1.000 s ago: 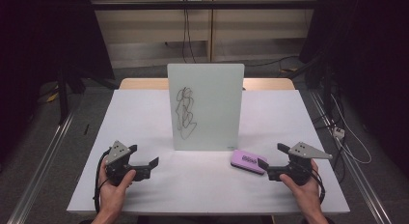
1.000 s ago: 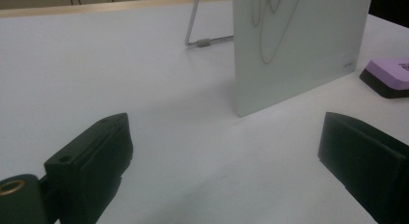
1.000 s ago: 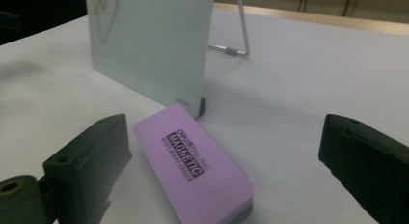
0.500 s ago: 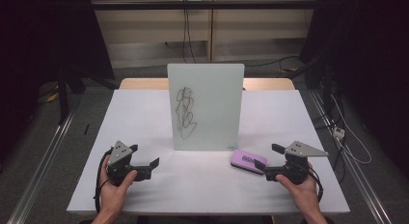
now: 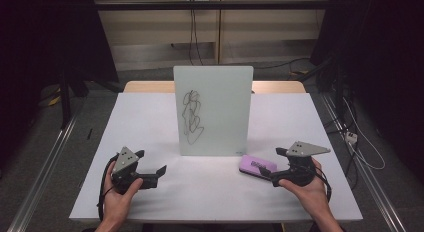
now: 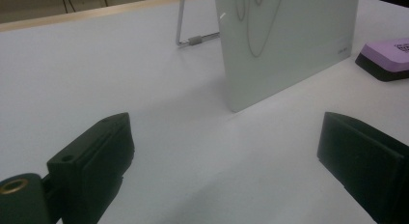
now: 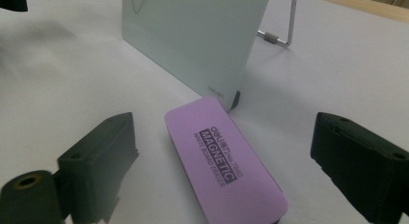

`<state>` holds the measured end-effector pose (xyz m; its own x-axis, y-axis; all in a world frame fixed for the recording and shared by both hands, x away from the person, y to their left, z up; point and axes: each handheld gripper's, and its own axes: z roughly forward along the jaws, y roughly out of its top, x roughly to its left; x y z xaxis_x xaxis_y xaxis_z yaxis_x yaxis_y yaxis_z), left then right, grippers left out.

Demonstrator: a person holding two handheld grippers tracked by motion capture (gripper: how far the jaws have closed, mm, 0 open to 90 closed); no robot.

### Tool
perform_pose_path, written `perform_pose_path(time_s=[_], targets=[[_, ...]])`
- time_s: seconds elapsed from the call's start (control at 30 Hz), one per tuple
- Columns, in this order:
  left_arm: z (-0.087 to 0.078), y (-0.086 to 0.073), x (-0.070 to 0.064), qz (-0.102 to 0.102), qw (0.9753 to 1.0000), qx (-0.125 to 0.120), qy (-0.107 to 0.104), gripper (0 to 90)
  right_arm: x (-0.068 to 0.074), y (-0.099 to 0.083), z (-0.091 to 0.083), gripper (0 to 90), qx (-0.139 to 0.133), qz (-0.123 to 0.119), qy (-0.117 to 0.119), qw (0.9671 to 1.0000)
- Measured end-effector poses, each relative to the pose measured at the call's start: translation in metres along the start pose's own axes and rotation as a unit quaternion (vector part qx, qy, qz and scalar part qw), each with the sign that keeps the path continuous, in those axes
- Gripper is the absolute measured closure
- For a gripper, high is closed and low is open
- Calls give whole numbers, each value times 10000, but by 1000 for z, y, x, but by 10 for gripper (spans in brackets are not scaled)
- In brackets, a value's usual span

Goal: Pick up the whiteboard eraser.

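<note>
A small whiteboard stands upright near the middle of the white worktop, propped on a metal wire stand behind it, with a dark scribble drawn on the left part of its face. A purple whiteboard eraser with a black underside lies flat on the worktop just in front of the board's right lower corner, towards the near right edge; its printed top reads "MAGNETIC WHITE BOARD ERASER".

The right gripper is held low over the worktop near the near right corner, pointed at the eraser. In the right gripper view its fingers stand wide apart, one on each side of the eraser, without touching it.

The left gripper sits near the near left corner, well apart from the board and the eraser. In the left gripper view its fingers are also spread wide, with bare worktop between them, the board ahead.
</note>
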<state>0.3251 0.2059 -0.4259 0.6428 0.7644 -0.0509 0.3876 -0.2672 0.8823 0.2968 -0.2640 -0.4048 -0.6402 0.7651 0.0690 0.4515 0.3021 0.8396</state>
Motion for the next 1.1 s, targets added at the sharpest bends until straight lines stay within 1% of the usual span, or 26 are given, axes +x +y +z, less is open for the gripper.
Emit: perform_pose_path(time_s=[0.07, 0.13, 0.17, 0.2, 0.27, 0.3, 0.33, 0.37, 0.4, 0.43, 0.47, 0.5, 0.53, 0.57, 0.67, 0.7, 0.77, 0.8, 0.87, 0.9, 0.93, 0.97, 1.0, 1.03, 1.07, 1.1], targets=[[-1, -1, 1, -126, 9999, -46, -27, 55, 0, 6, 2, 87, 125, -97, 22, 9999], [-3, -1, 3, -144, 9999, -21, -27, 55, -2, 14, 6, 130, 242, -212, 31, 9995], [-3, -1, 3, -196, 9998, -63, -9, 55, -3, 17, 8, 116, 270, -230, 42, 9994], [-4, -1, 4, -160, 9999, -54, 13, 55, -4, 20, 9, 108, 289, -231, 88, 9993], [-4, -1, 6, -194, 9998, -56, 5, 55, -6, 27, 13, 141, 397, -282, 199, 9986], [-4, -1, 6, -234, 9997, -66, -3, 55, -6, 27, 13, 141, 397, -282, 199, 9986], [-4, -2, 6, -259, 9996, -58, -16, 57, -7, 33, 17, 138, 467, -355, 221, 9980], [-4, -2, 7, -283, 9996, -67, -29, 59, -9, 36, 19, 142, 505, -352, 270, 9977], [-5, -2, 7, -253, 9997, -64, -25, 60, -10, 39, 21, 144, 538, -360, 313, 9974], [-5, -2, 7, -255, 9996, -87, -24, 60, -11, 42, 23, 149, 613, -304, 438, 9967], [-5, -2, 7, -255, 9996, -87, -24, 60, -11, 42, 23, 149, 613, -304, 438, 9967], [-5, -1, 6, -278, 9995, -122, -40, 60, -13, 46, 28, 163, 738, -297, 588, 9951], [-5, -1, 6, -275, 9995, -135, -45, 60, -13, 46, 28, 163, 738, -297, 588, 9951], [-5, -1, 7, -252, 9996, -131, -37, 59, -14, 48, 32, 176, 840, -342, 603, 9941], [-4, -2, 7, -251, 9996, -97, -51, 59, -13, 46, 36, 161, 1011, -358, 619, 9923], [-4, -2, 7, -244, 9996, -82, -64, 59, -13, 46, 36, 161, 1011, -358, 619, 9923], [-2, -2, 7, -284, 9995, -108, -84, 59, -13, 42, 35, 180, 1151, -360, 648, 9906], [-2, -2, 7, -238, 9997, -72, -88, 59, -13, 42, 35, 180, 1151, -360, 648, 9906], [-2, -2, 5, -228, 9997, -78, -102, 59, -12, 39, 35, 189, 1292, -451, 605, 9887], [-2, -2, 5, -200, 9997, -72, -113, 59, -12, 39, 35, 189, 1292, -451, 605, 9887], [-1, -2, 4, -184, 9997, -77, -121, 59, -13, 35, 37, 181, 1537, -556, 528, 9851], [-1, -1, 4, -176, 9997, -74, -123, 59, -14, 33, 38, 179, 1624, -592, 520, 9836], [-1, -1, 4, -182, 9997, -81, -122, 59, -14, 33, 38, 179, 1624, -592, 520, 9836], [-1, -1, 5, -183, 9997, -74, -125, 59, -15, 32, 38, 181, 1692, -596, 553, 9822], [-1, -2, 5, -204, 9997, -58, -137, 59, -17, 32, 37, 204, 1777, -676, 605, 9799], [-1, -2, 5, -204, 9997, -58, -137, 59, -17, 32, 37, 204, 1777, -676, 605, 9799]])
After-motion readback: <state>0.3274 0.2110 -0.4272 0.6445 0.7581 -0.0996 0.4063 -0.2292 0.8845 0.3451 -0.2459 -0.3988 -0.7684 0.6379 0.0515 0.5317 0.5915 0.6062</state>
